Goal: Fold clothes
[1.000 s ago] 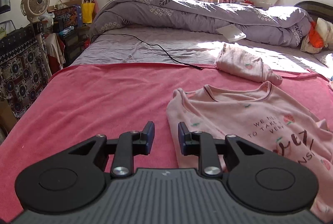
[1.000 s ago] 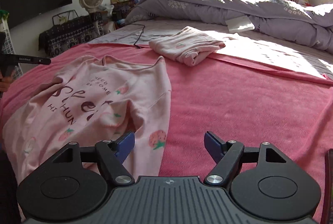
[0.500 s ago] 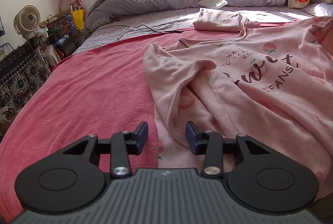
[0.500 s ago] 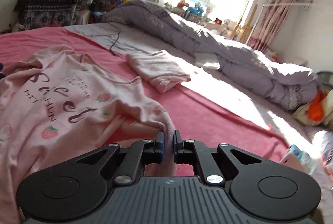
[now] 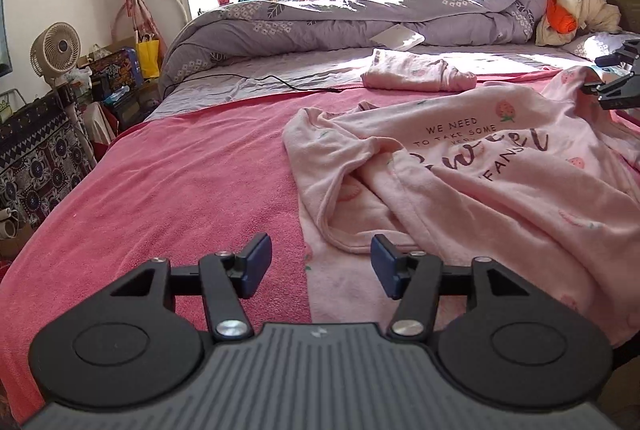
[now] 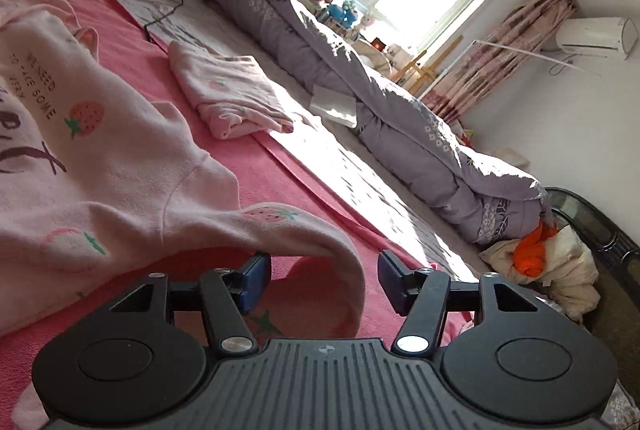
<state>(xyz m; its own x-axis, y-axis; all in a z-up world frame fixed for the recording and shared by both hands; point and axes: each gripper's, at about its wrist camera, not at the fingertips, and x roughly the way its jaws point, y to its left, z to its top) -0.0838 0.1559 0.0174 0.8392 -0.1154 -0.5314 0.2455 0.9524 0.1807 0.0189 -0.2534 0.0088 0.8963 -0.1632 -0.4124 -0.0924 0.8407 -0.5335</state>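
A pink strawberry-print shirt (image 5: 480, 170) with dark lettering lies rumpled on the pink blanket (image 5: 180, 170); it also shows in the right wrist view (image 6: 100, 158). My left gripper (image 5: 320, 262) is open and empty, over the shirt's near left hem. My right gripper (image 6: 324, 274) is open, tilted, with the shirt's sleeve end (image 6: 344, 270) draped between its jaws. The right gripper also shows at the right edge of the left wrist view (image 5: 612, 82), at the shirt's far sleeve.
A folded pink garment (image 5: 416, 76) lies behind the shirt, also in the right wrist view (image 6: 224, 94). A rolled purple duvet (image 5: 340, 22) and a black cable (image 5: 280, 82) lie further back. A fan (image 5: 56, 50) and clutter stand left of the bed.
My right gripper was shut on the sleeve half a second ago; its jaws are now open and it has tilted. My left gripper's jaws have opened wider.
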